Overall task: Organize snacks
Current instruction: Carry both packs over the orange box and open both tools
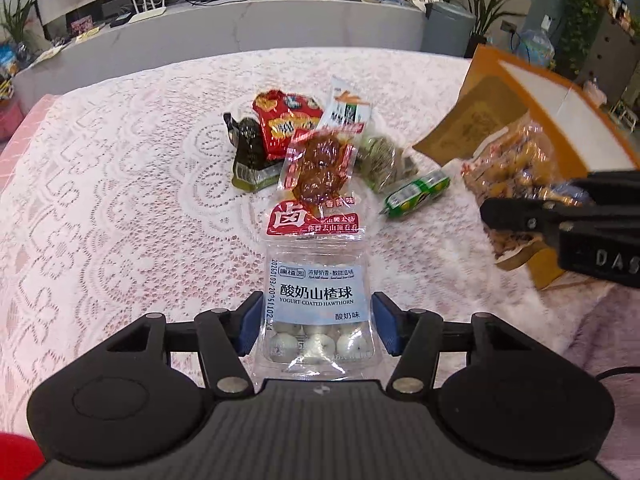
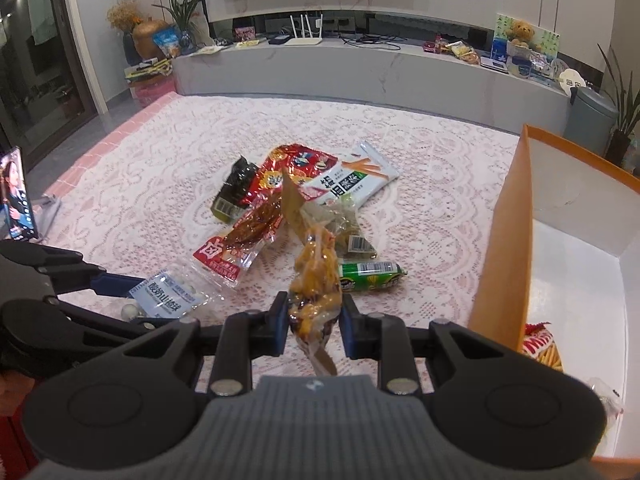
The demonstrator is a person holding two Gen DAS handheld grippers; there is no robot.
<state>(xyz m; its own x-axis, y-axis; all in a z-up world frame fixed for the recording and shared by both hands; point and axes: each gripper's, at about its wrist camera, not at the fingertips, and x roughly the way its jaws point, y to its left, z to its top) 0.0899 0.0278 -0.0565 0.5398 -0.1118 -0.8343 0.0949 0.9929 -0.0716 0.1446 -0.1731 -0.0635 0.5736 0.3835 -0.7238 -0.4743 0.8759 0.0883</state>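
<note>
My left gripper [image 1: 316,326] is open around a clear packet of yogurt-coated hawthorn balls [image 1: 316,304] lying on the lace tablecloth; the pads stand just off its sides. It also shows in the right wrist view [image 2: 168,294]. My right gripper [image 2: 314,320] is shut on a clear bag of yellow-brown snacks [image 2: 316,276], held above the table beside the orange box [image 2: 508,248]. That bag also shows in the left wrist view [image 1: 516,168]. A pile of snacks lies mid-table: a red braised-meat packet [image 1: 316,176], a red cracker bag [image 1: 286,124], a dark packet [image 1: 250,152], a white stick packet [image 1: 346,110], a green sausage [image 1: 416,194].
The orange box with a white inside [image 2: 576,280] stands at the right and holds a red snack bag [image 2: 540,344]. A phone on a stand [image 2: 16,196] sits at the table's left edge. A grey TV bench [image 2: 360,68] with clutter runs behind the table.
</note>
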